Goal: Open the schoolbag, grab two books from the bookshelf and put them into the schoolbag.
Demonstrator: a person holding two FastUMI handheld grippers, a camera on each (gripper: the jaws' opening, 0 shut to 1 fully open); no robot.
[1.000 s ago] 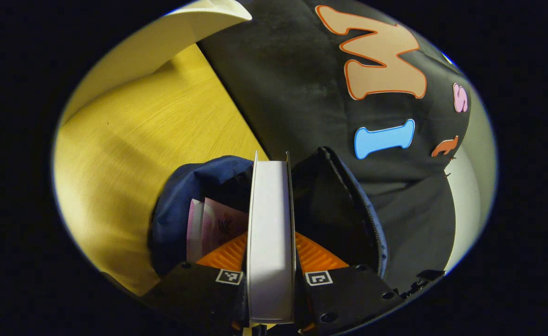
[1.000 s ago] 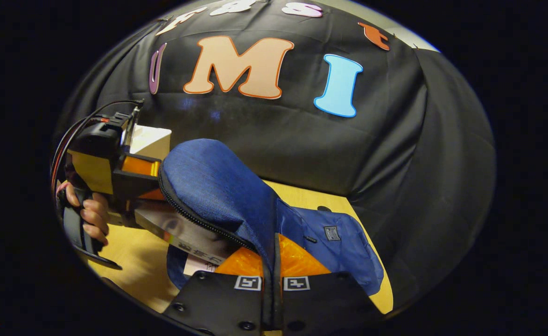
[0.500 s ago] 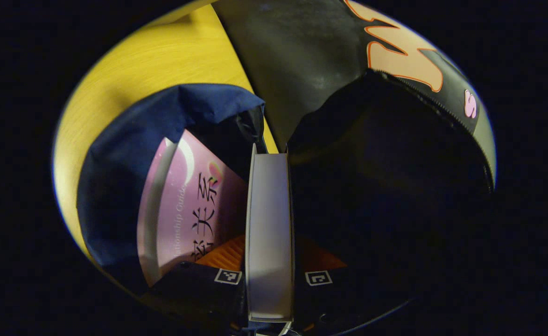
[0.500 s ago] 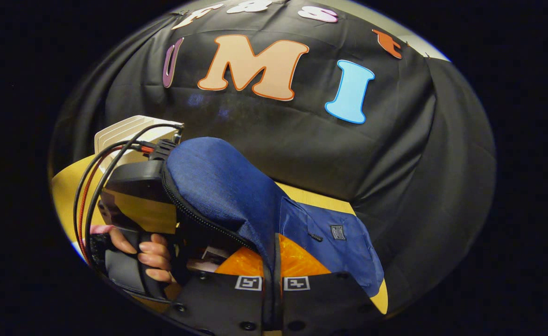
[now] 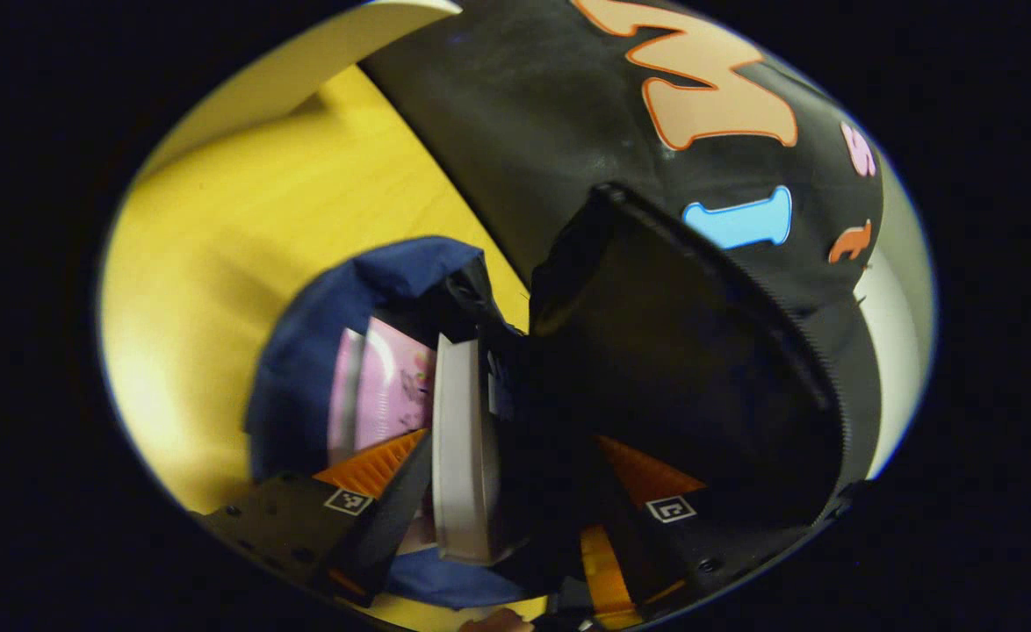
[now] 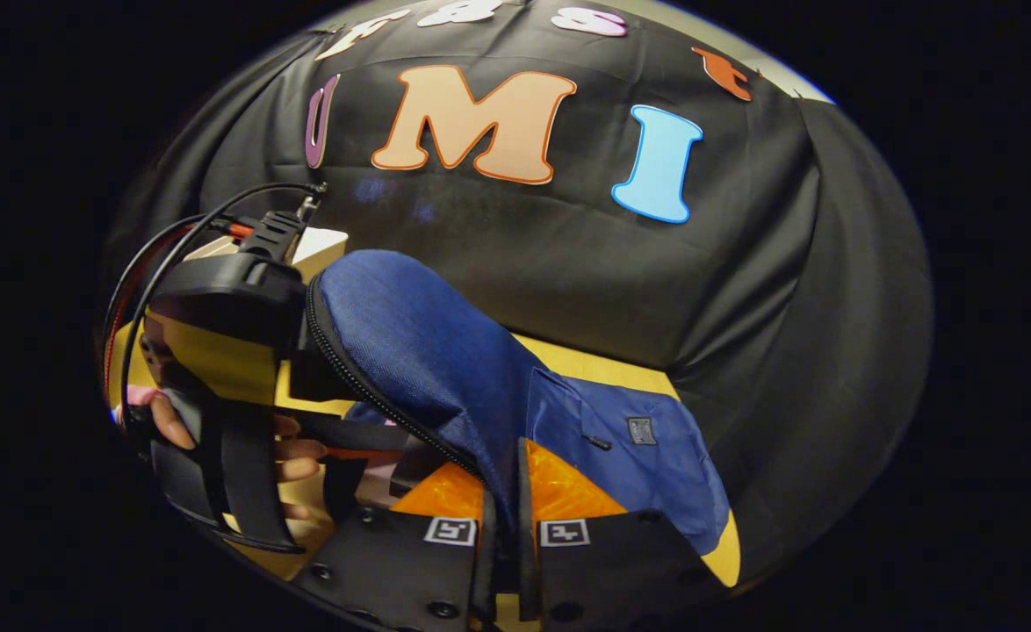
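The blue schoolbag lies open on the yellow table, its dark-lined flap lifted. Inside stand a pink book and a white-edged book. My left gripper is open over the bag's mouth; the white-edged book leans by its left finger, and the right finger stands well apart from it. In the right gripper view, my right gripper is shut on the edge of the blue flap and holds it up. The left gripper and the hand holding it reach under that flap.
A white shelf piece stands at the far end of the yellow wooden table; its corner peeks out behind the left gripper. Black cloth walls close off the back and right. Bare tabletop lies left of the bag.
The left gripper's fingers have spread and let go of the white-edged book, which now stands in the bag. The left gripper has drawn back a little. The right gripper still holds the flap.
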